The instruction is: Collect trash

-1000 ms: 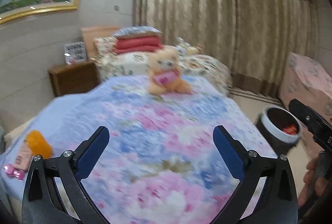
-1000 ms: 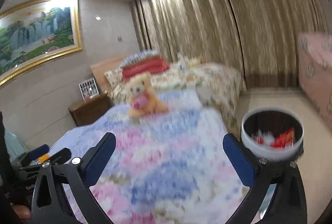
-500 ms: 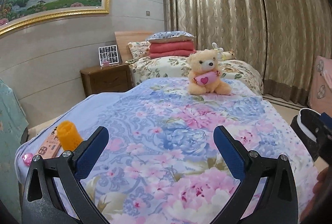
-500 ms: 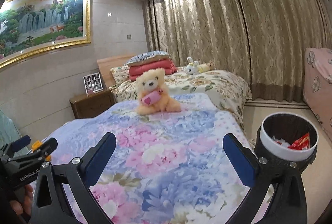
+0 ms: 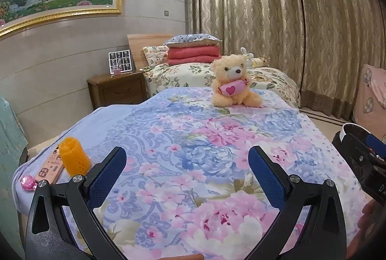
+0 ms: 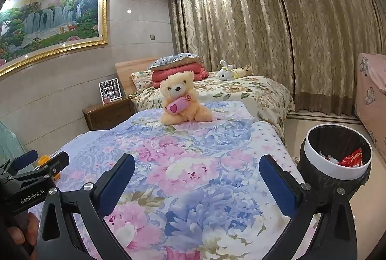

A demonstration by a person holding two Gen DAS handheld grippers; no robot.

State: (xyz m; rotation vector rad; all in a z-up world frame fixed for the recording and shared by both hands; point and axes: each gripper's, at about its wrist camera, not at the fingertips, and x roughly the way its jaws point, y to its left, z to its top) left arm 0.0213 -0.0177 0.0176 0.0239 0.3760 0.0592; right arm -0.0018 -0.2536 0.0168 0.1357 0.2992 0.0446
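Note:
An orange foam net sleeve [image 5: 73, 155] stands on the floral bedspread [image 5: 197, 139] near its left corner, beside a pink phone-like case [image 5: 48, 169] and a pink wrapped candy [image 5: 27, 182]. My left gripper [image 5: 185, 172] is open and empty above the bed, right of those items. My right gripper [image 6: 196, 179] is open and empty over the bed. The trash bin [image 6: 335, 158], white-rimmed with a black liner, stands on the floor right of the bed and holds a red wrapper [image 6: 351, 158]. The left gripper also shows in the right wrist view [image 6: 36, 166].
A teddy bear [image 5: 232, 82] sits at the far end of the bed. A wooden nightstand [image 5: 118, 91] stands by the wall on the left. A second bed [image 6: 241, 88] with pillows lies behind. A pink covered piece of furniture [image 6: 371, 96] is at right.
Both views have swung left and steadied from blur. The orange sleeve and pink items sit larger and nearer in the left wrist view. Both grippers stay open.

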